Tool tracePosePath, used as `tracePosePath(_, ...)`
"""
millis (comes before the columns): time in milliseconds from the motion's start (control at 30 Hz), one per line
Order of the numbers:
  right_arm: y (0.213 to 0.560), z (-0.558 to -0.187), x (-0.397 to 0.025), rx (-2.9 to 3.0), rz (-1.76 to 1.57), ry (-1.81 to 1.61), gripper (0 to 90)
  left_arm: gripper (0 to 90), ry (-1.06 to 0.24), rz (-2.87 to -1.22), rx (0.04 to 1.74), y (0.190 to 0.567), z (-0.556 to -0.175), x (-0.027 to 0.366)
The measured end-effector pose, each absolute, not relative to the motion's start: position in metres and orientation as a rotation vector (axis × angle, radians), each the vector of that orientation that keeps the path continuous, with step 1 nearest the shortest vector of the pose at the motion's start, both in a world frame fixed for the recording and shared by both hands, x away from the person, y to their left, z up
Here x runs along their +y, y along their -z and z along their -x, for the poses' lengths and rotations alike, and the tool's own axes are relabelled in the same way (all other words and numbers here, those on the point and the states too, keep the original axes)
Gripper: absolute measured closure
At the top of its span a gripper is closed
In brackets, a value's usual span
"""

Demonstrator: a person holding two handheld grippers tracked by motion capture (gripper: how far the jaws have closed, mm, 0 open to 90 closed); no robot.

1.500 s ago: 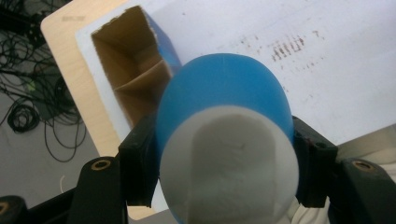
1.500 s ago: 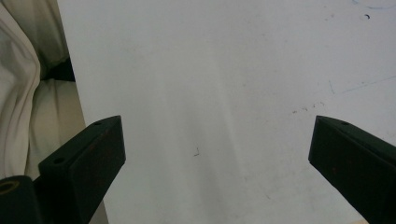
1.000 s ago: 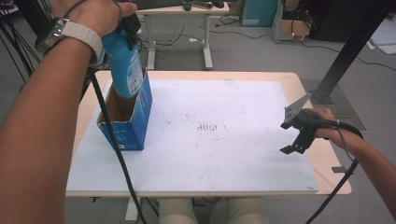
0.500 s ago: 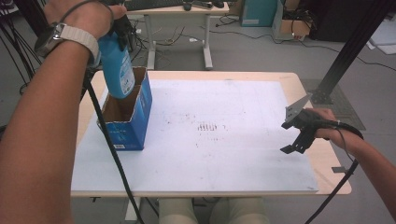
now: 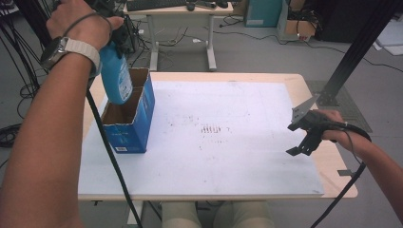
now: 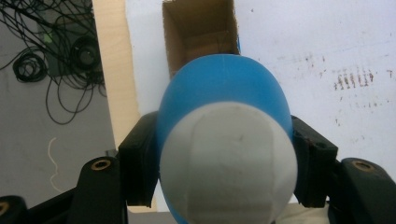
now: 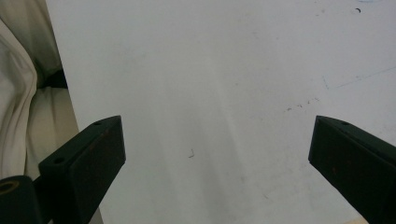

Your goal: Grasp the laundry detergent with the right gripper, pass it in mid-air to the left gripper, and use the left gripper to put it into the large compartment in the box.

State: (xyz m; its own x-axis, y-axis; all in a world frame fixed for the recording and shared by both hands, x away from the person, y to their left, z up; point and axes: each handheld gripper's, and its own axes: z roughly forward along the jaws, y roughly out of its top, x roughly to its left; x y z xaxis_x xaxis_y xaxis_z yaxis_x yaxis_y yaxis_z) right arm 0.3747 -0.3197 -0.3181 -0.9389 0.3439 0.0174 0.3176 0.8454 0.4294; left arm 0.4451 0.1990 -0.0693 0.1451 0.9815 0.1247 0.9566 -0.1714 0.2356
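Tabletop point(image 5: 223, 156) first: a wide white board on a pale wooden desk, scuffed with dark marks near its centre. At about nine o'clock on it stands the blue cardboard box point(image 5: 130, 126), open at the top with its brown inside showing and nothing visible in it. Next in size is the blue bottle point(image 5: 115, 76) with a white cap, hanging upright above the far end of the box, toward ten o'clock. A second ago its lower half sat down inside the box; half a second ago it was partly out; now its base is level with the rim or just above it, so the lift has nearly freed it. I judge the work to be taking the bottle out of the box, and that step looks almost finished, with only the carry and the setting down left.

From the left gripper view the bottle point(image 6: 224, 140) is seen from the cap end, the box mouth point(image 6: 198, 39) directly beneath it, and the left gripper point(image 6: 224, 161) clamps it firmly on both sides just under the cap.

At three o'clock the right gripper point(image 5: 304, 137) hovers low over the board edge, holding nothing. It hasn't moved in the last second. Its own view shows the right gripper point(image 7: 217, 161) with jaws spread wide over bare white board
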Motion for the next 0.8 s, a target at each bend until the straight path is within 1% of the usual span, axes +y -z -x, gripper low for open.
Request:
tracePosePath(500, 0.315, -0.375, -0.325, 2.943, -0.558, -0.679, 3.9, 37.6, -0.406, -2.321, 1.972, 0.099, -0.453, 0.207)
tracePosePath(800, 0.315, -0.374, -0.326, 2.937, -0.574, -0.681, 4.0, 37.6, -0.37, -2.321, 1.977, 0.124, -0.455, 0.21)
